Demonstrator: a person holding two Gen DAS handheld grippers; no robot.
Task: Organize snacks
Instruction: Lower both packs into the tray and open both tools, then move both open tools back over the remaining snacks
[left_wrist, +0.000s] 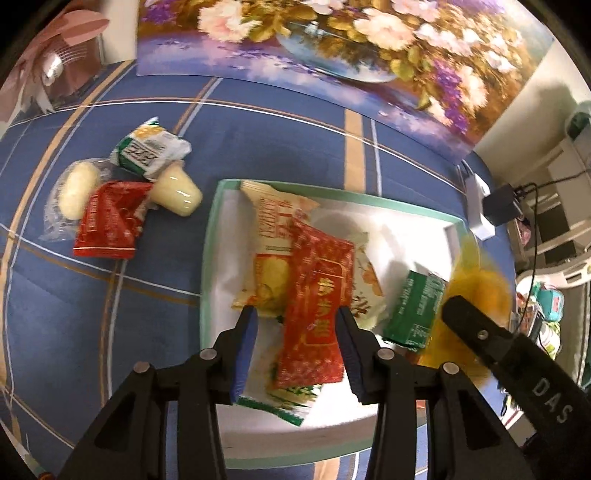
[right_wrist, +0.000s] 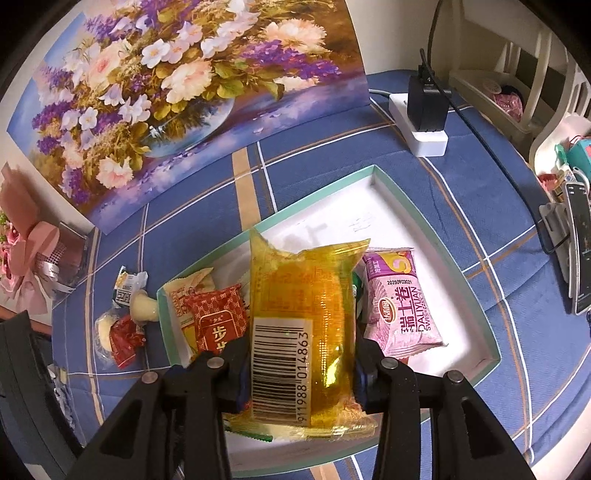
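Left wrist view shows my left hand-held gripper (left_wrist: 295, 314) open over the red packet (left_wrist: 317, 295) in the tray (left_wrist: 208, 258); my right hand-held gripper (right_wrist: 301, 343) grips the yellow packet (right_wrist: 299, 314); four snacks (left_wrist: 110, 192) remain on the tabletop (left_wrist: 258, 129).

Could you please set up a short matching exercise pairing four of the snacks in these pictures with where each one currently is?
Things:
1. yellow packet
2. pink Swiss roll packet
3. pale jelly cup
4. red packet

Places:
A. lying on the blue cloth, outside the tray
B. between the right gripper fingers
C. in the tray, below the left gripper
D. in the tray, right of the yellow packet

Pairs: 1-B, 2-D, 3-A, 4-C
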